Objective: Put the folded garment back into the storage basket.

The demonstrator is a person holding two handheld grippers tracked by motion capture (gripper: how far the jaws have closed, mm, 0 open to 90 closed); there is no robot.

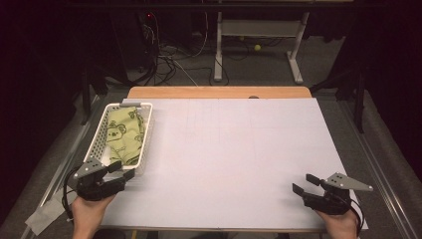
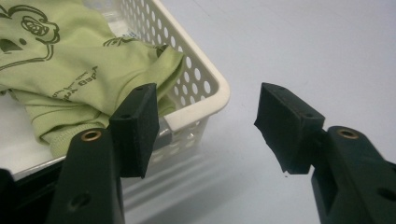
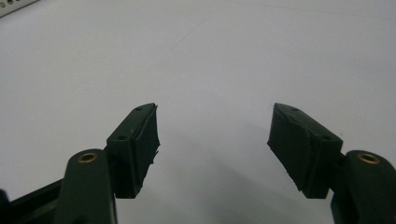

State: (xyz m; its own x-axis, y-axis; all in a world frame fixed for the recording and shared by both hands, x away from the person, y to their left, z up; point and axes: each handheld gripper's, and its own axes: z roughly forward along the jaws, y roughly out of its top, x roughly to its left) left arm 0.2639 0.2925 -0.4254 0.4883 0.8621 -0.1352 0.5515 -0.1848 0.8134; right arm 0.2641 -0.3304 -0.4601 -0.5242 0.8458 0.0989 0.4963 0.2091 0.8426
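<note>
A wooden table (image 1: 219, 92) carries a white sheet (image 1: 234, 159); a white perforated basket (image 1: 103, 130) sits at nine o'clock.

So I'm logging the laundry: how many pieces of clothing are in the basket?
1 that I can see: a green printed garment crumpled inside the white basket at the table's left edge. More could lie hidden underneath it.
</note>
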